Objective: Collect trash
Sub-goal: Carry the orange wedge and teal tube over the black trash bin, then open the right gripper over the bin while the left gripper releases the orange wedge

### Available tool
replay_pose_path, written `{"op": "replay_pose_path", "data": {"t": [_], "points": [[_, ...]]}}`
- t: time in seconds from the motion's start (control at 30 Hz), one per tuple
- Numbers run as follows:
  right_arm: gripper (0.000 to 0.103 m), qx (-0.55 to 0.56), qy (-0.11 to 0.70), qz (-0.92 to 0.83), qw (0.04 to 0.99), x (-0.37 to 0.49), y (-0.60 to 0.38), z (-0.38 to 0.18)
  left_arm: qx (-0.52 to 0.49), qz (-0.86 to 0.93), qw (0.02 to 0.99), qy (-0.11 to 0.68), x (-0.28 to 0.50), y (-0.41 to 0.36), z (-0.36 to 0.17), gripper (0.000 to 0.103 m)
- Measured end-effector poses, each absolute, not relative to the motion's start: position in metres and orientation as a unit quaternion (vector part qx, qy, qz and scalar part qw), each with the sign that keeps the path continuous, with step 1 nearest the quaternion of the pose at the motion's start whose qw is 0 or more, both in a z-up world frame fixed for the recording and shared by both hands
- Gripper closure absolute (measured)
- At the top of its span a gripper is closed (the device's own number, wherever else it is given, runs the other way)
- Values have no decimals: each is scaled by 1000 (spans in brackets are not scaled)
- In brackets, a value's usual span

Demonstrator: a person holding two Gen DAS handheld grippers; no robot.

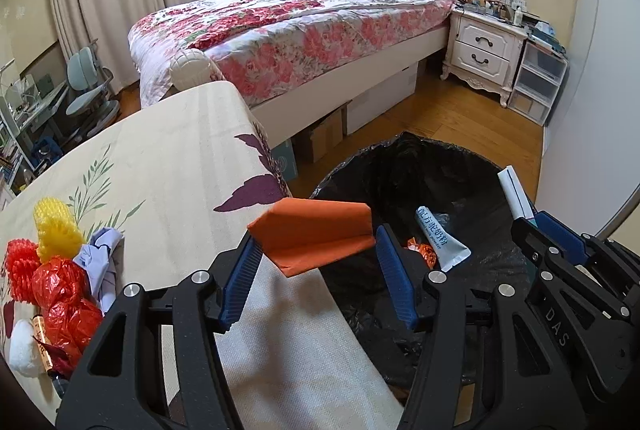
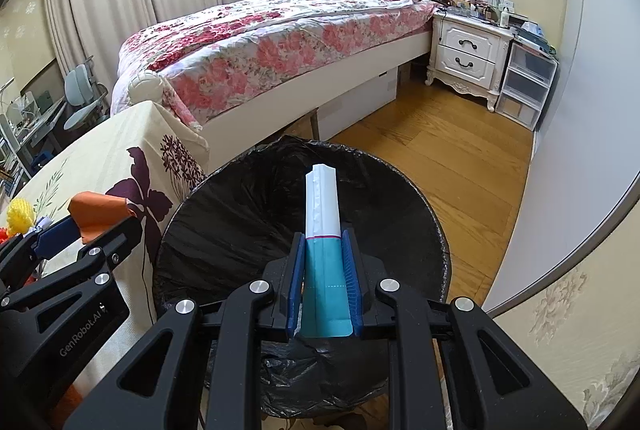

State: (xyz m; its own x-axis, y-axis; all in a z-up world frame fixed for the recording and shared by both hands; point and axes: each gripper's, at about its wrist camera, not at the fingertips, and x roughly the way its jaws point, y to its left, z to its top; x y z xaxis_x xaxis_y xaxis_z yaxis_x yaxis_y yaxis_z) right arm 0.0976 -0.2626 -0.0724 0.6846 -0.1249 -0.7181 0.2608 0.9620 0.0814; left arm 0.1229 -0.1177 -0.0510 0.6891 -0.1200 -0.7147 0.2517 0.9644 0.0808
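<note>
My left gripper [image 1: 320, 262] holds the orange paper [image 1: 316, 236] between its jaws, at the table [image 1: 168, 158] edge. My right gripper [image 2: 323, 270] clamps the packet [image 2: 323, 250] over the bin [image 2: 240, 214].

On the near left of the cream floral tablecloth [image 1: 168, 166] lie one yellow foam net [image 1: 54, 232], one red foam net [image 1: 20, 268] and one crumpled lilac paper [image 1: 102, 258]. One bin with a black liner [image 1: 440, 166] holds two items: one white sachet [image 1: 440, 240], one orange wrapper [image 1: 422, 250].
</note>
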Motion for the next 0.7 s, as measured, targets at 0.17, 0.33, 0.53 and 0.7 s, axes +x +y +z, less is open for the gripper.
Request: {"op": "replay_pose_path", "data": {"t": [0.17, 0.33, 0.53, 0.7], "points": [[79, 91, 376, -115, 915, 95, -267, -71, 93, -99, 916, 376, 124, -122, -50, 32], [65, 98, 370, -124, 916, 93, -272, -70, 95, -95, 920, 369, 122, -122, -48, 23], [60, 102, 365, -133, 916, 88, -275, -66, 94, -92, 922, 363, 120, -119, -44, 18], [54, 100, 363, -134, 917, 83, -272, -63, 91, -86, 925, 359, 113, -109, -39, 18]]}}
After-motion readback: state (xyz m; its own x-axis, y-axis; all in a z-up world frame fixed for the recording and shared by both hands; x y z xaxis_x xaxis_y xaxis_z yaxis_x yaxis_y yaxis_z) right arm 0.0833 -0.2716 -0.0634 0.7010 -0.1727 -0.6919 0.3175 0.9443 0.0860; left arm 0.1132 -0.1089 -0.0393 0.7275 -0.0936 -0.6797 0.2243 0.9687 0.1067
